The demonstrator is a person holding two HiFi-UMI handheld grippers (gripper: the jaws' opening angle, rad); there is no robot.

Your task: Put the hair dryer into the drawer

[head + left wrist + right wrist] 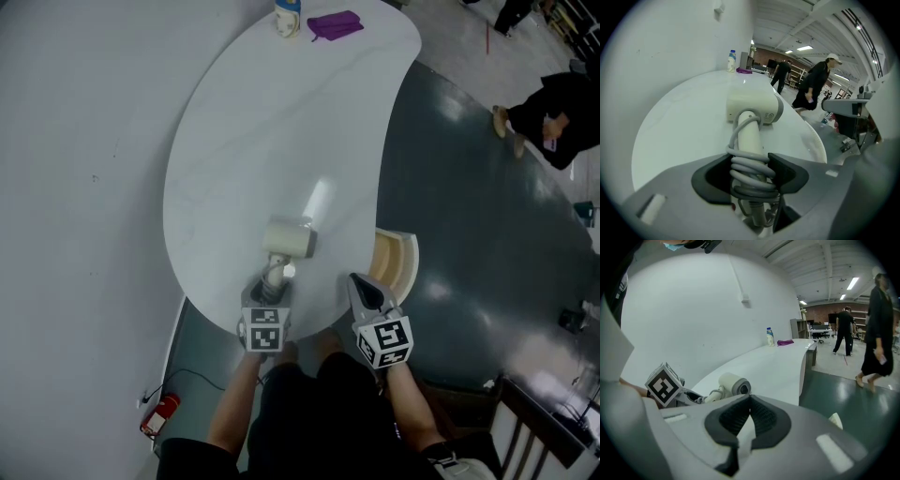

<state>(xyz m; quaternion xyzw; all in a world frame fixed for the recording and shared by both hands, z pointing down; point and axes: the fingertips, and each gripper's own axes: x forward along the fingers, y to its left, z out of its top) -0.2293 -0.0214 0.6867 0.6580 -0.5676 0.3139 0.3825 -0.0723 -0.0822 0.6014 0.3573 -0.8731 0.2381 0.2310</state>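
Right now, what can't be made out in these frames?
Inside of the drawer: the head view shows only a beige part beyond the table edge.
Plug of the hair dryer: in the left gripper view, hidden below the jaws of the left tool.
Label of the bottle: too small in the head view.

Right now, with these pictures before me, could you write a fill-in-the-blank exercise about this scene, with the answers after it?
The left tool grips the hair dryer by its handle, around which the ___ is wound.
The right tool holds ___.
The drawer at the table edge stands ___.
At the table's far end, a purple cloth lies beside a ___.
Missing words: cord, nothing, open, bottle.
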